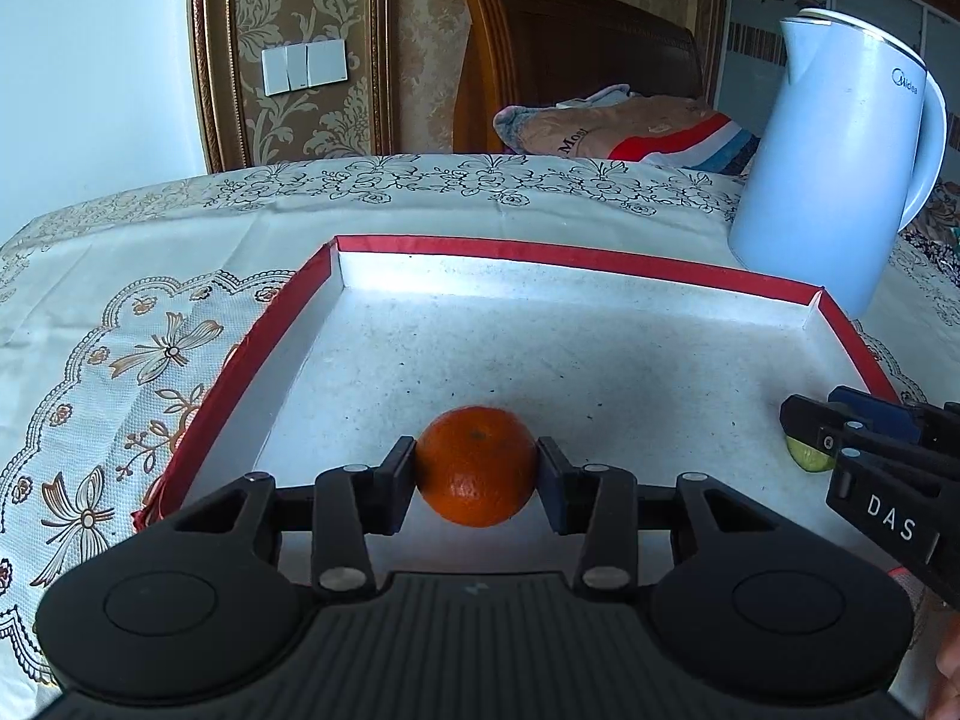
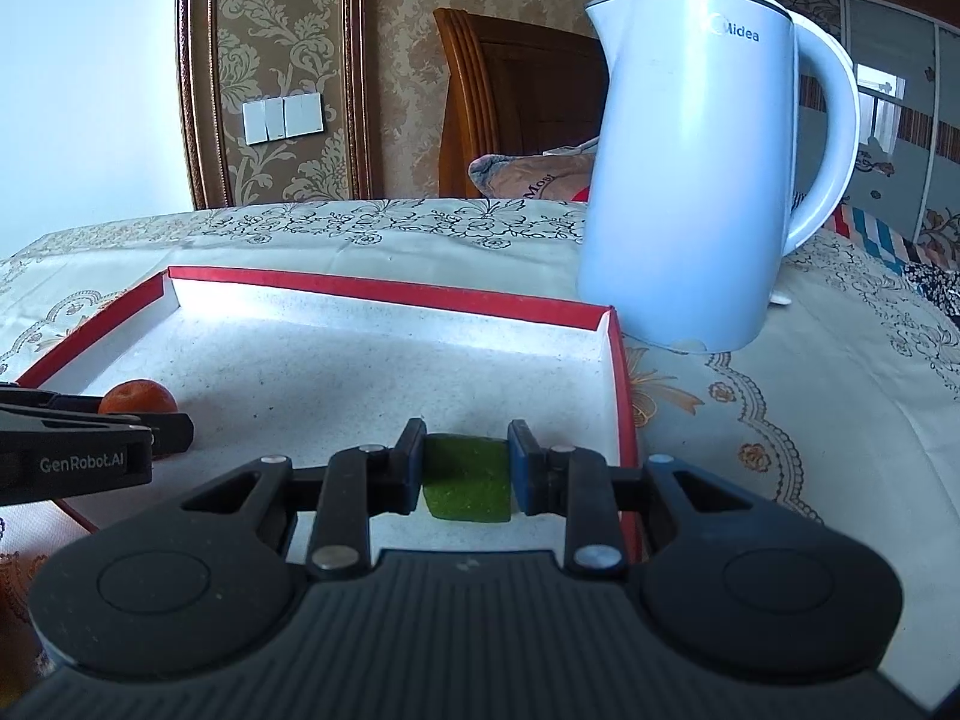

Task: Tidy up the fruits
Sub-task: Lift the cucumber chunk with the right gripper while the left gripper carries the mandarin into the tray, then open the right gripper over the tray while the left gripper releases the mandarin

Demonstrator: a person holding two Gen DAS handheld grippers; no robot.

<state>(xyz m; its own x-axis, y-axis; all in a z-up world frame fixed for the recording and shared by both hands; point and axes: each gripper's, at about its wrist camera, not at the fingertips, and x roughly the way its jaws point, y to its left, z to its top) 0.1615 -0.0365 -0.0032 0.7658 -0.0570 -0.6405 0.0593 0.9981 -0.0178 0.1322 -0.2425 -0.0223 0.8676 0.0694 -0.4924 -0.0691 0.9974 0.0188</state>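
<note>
An orange tangerine (image 1: 477, 465) is clamped between the pads of my left gripper (image 1: 477, 480), low over the near-left part of a shallow red-rimmed tray (image 1: 540, 252) with a white speckled floor. A green fruit piece (image 2: 468, 477) is pinched in my right gripper (image 2: 467, 474) over the tray's near-right part, close to its right wall (image 2: 621, 384). In the left wrist view the right gripper (image 1: 810, 438) comes in from the right edge with a sliver of green fruit (image 1: 807, 456) showing below it. The right wrist view shows the left gripper (image 2: 174, 429) at the left edge with the tangerine (image 2: 138, 399).
A tall pale blue electric kettle (image 2: 696, 180) stands on the patterned tablecloth (image 1: 150, 300) just behind the tray's far right corner. Beyond the table are a wooden headboard (image 1: 570, 48) and folded bedding (image 1: 630, 126). A person's hand (image 1: 951, 678) shows at the lower right edge.
</note>
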